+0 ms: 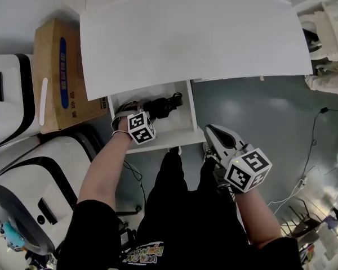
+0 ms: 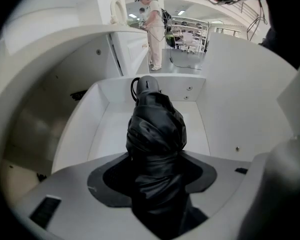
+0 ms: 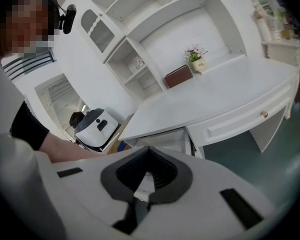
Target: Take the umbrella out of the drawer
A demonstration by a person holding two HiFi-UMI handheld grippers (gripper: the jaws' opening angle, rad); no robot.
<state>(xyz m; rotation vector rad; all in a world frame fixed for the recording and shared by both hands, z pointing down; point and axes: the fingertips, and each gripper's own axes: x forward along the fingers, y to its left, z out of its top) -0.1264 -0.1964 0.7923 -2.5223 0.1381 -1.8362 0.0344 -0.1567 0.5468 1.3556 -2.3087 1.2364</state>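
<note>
Brown cardboard at far left of head view: one box (image 1: 59, 72), next to two white-and-black machines (image 1: 8, 97). Next right, one open white drawer (image 1: 182, 129) under one white desk top (image 1: 191, 32). Inside the drawer, one left gripper (image 1: 129, 109), aimed steeply down, clamped on one black folded umbrella (image 1: 164, 104); umbrella within the drawer walls, stretched toward the right side. Further right, outside the drawer and over dark trousers, one right gripper (image 1: 212, 130), jaws closed together, nothing between them. Only in left gripper view: dark fabric filling the whole gap between both pads, looped far end near the drawer's back wall, bare white drawer floor on either side; beyond the cabinet, one person (image 2: 152, 29) standing in a bright far room. Only in right gripper view: desk front with one shut drawer and one brass knob (image 3: 264, 114), open shelving (image 3: 155, 14) above, one small flower pot (image 3: 196, 59) just beside one brown block (image 3: 178, 76). Out of sight from the head: shelving, pot, far person. Out of sight from the left gripper: right gripper, machines.
</note>
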